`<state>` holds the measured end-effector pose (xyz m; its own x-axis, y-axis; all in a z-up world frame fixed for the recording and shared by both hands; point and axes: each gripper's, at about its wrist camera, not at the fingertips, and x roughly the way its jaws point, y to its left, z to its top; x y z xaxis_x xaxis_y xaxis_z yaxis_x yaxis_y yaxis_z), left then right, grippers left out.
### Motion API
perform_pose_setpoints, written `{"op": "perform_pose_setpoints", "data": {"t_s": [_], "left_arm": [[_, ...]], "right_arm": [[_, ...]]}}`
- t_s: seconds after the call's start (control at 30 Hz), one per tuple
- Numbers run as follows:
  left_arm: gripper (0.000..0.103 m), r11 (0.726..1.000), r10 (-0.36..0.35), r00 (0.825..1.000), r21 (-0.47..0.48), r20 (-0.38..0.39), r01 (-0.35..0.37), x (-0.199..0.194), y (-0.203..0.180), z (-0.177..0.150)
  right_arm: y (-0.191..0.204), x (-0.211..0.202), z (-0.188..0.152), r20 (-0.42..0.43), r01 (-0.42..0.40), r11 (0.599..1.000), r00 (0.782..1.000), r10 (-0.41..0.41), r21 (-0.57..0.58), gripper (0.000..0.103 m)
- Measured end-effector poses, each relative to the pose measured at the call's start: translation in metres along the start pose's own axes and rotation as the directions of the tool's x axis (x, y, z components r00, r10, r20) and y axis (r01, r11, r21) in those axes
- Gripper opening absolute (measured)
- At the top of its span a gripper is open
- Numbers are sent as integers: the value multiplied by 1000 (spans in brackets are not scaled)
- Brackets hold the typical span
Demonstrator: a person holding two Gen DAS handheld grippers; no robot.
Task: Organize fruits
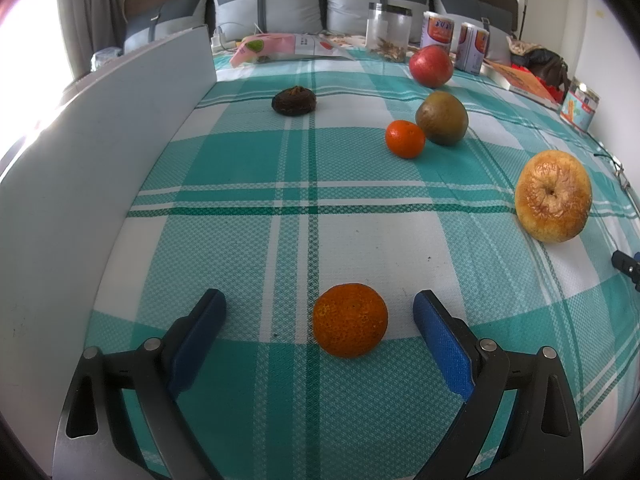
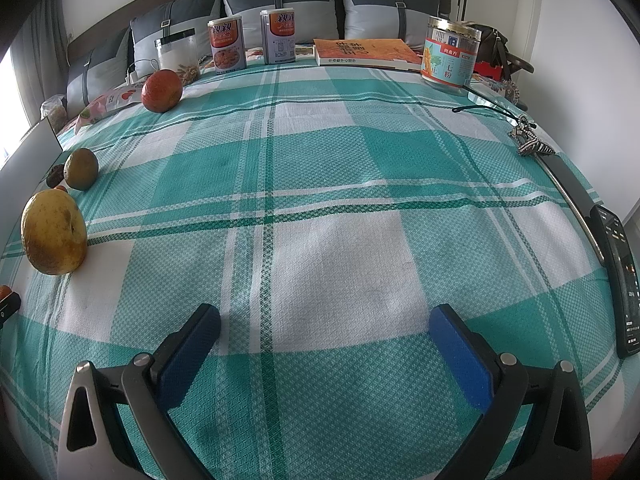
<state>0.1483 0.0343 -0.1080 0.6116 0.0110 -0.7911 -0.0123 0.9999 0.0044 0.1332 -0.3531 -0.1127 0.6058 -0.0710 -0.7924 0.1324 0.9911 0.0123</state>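
In the left wrist view a rough orange point(image 1: 350, 319) lies on the green checked cloth point(image 1: 248, 160), between the spread fingers of my left gripper point(image 1: 320, 306), untouched. Farther off sit a small tangerine point(image 1: 405, 139), a green-brown pear point(image 1: 441, 117), a red apple point(image 1: 431, 65), a dark shrivelled fruit point(image 1: 294, 100) and a wrinkled yellow apple point(image 1: 553, 196). My right gripper point(image 2: 325, 320) stands open over bare cloth point(image 2: 340, 264). At its left are the yellow apple point(image 2: 54, 237), the pear point(image 2: 81, 169) and the red apple point(image 2: 161, 91).
A grey board point(image 1: 100, 152) walls the left side. At the back stand cans point(image 2: 226, 48), a clear jar point(image 2: 178, 58), a book point(image 2: 366, 53) and a tin point(image 2: 450, 58). A phone point(image 2: 618, 276) and a hair clip point(image 2: 530, 142) lie along the right edge.
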Motion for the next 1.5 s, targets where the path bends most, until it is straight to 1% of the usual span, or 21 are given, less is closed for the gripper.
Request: {"op": "perform_pose_setpoints", "data": {"t_s": [0.13,0.23,0.3,0.4,0.47,0.6,0.63,0.67,0.73,0.77,0.87,0.93,1.03,1.1,1.13,1.17,1.2,1.23,1.3,1.43,1.5], "left_arm": [[96,1000,-3,1000,-1,-1,3,0,0,0],[96,999,-47,998,10,-32,47,-2,4,3],[96,991,-136,989,4,-58,136,-10,14,2],[96,966,-247,968,-86,-35,244,-25,37,-7],[95,972,-226,974,-79,-25,223,-28,38,-7],[92,980,-201,979,3,-34,201,-21,17,2],[74,981,-193,981,25,-38,194,-18,10,4],[43,983,-172,983,47,-57,175,-13,3,6],[31,990,-117,992,71,-56,121,-10,-2,7],[30,990,-126,990,54,-57,129,-10,-2,7],[29,992,-124,990,15,-60,125,-13,6,5],[28,991,-133,989,-25,-64,132,-18,13,5],[28,985,-159,986,-78,-46,155,-36,25,10],[28,980,-178,984,-95,-23,175,-54,32,14],[28,978,-186,983,-103,-9,184,-64,37,17],[28,975,-194,981,-109,8,194,-76,42,18],[28,972,-203,979,-113,27,204,-90,49,20],[28,971,-207,978,-115,39,210,-99,54,21],[28,967,-217,974,-122,69,225,-123,68,24],[28,958,-218,968,-162,122,236,-158,105,32],[28,953,-199,969,-203,145,226,-170,133,38]], "right_arm": [[0,0,0,0,0,1000,1000,0,0,103],[0,0,0,0,-1,1000,1000,1,0,103],[0,0,0,-1,-2,1000,1000,2,1,103],[1,-1,-1,-1,-2,1000,1000,2,1,103],[0,-1,0,-1,-1,1000,1000,1,1,103],[0,-1,0,-1,-3,1000,1000,3,2,103],[0,-3,-1,5,-6,1000,1000,6,10,103],[-1,-7,-2,19,-25,999,1000,25,25,103],[1,-26,-2,80,-198,977,978,193,74,103],[10,-39,1,113,-299,952,950,291,68,103],[65,-67,20,139,-405,910,900,414,-92,103],[104,-64,33,82,-430,888,891,447,-163,103],[152,-28,53,-76,-423,892,906,416,-162,103],[166,-11,59,-107,-398,907,916,386,-135,97],[167,-6,61,-120,-384,916,921,371,-114,72],[165,-1,63,-137,-403,911,911,390,-90,52],[162,1,64,-144,-419,907,901,409,-49,52],[159,-1,65,-148,-414,910,902,405,-33,52],[152,-9,66,-140,-438,898,893,429,-41,52],[147,-34,66,-132,-543,840,833,537,-10,52],[159,-47,70,-133,-576,817,812,569,-26,52]]}}
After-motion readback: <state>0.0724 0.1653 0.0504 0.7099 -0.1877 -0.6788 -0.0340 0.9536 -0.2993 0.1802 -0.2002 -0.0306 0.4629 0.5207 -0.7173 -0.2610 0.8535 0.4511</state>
